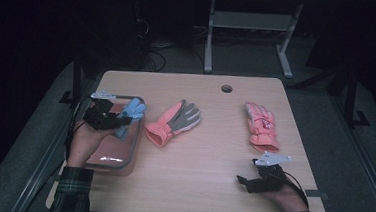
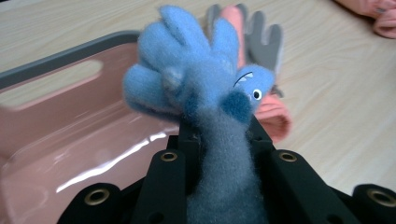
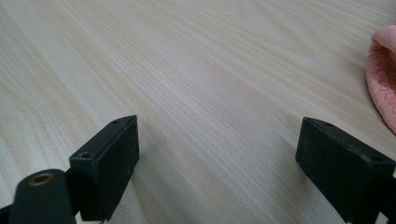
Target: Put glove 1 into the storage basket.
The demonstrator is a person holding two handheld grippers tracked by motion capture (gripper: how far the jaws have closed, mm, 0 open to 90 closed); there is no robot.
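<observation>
A fuzzy blue glove [image 1: 131,113] [image 2: 205,88] hangs over the pink tray [image 1: 122,151] at the table's left, with my left gripper [image 1: 119,123] [image 2: 217,135] shut on its cuff. An orange and grey glove [image 1: 174,122] [image 2: 266,46] lies palm up just right of the tray. A pink glove [image 1: 262,126] [image 3: 383,79] lies at the right of the table. My right gripper [image 1: 245,182] [image 3: 217,158] rests low near the table's front right, open, nothing between its jaws, bare wood beneath.
The tray has a grey rim [image 2: 56,58] and a handle cutout. A round cable hole [image 1: 227,88] sits near the table's far edge. A metal frame [image 1: 252,25] stands on the floor behind the table.
</observation>
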